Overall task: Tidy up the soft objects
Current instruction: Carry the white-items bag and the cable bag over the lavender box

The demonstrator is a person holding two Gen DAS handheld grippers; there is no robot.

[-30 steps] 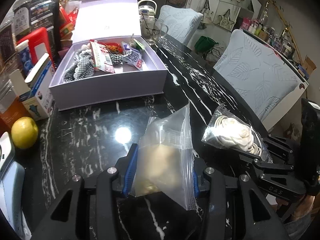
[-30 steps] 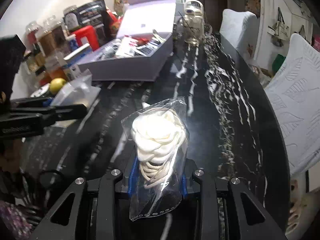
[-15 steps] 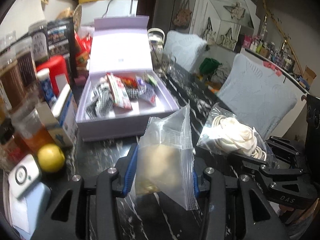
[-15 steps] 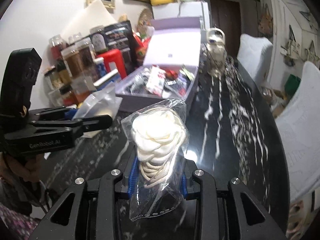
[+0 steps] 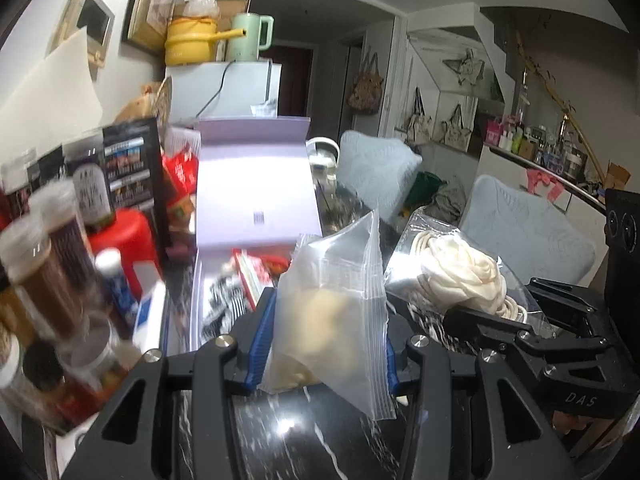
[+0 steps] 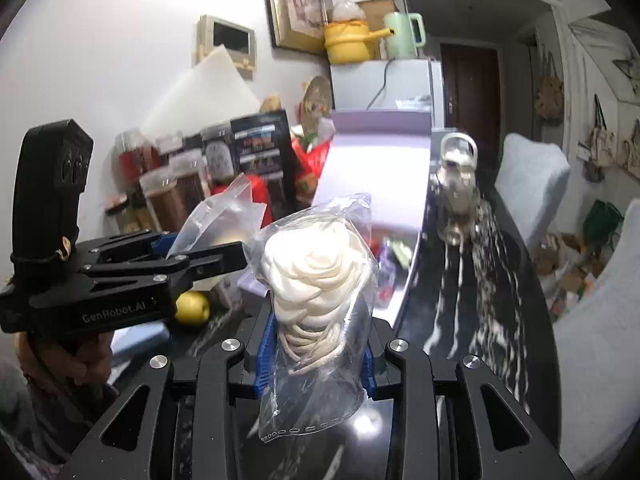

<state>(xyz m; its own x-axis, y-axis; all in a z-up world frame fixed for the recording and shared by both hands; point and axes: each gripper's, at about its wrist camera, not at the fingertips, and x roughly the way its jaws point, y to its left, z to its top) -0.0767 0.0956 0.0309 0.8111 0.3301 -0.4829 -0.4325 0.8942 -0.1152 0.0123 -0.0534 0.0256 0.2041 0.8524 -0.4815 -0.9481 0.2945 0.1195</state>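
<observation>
Right, my left gripper (image 5: 326,344) has its fingers pinching a frosted zip bag (image 5: 340,312) with a pale soft lump inside, held up off the dark marbled surface (image 5: 304,440). My right gripper (image 6: 316,354) pinches a clear bag (image 6: 316,280) of cream cord wound like a rose, likewise raised. From the left wrist, the open lilac box (image 5: 256,200) sits at about eleven o'clock, beyond the zip bag, jars (image 5: 36,264) at nine.

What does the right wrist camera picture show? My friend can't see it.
The right gripper pinches a clear bag holding a cream fabric rose. To its left, the left gripper holds a frosted zip bag. Behind them, an open lavender box sits on a black marble table.
</observation>
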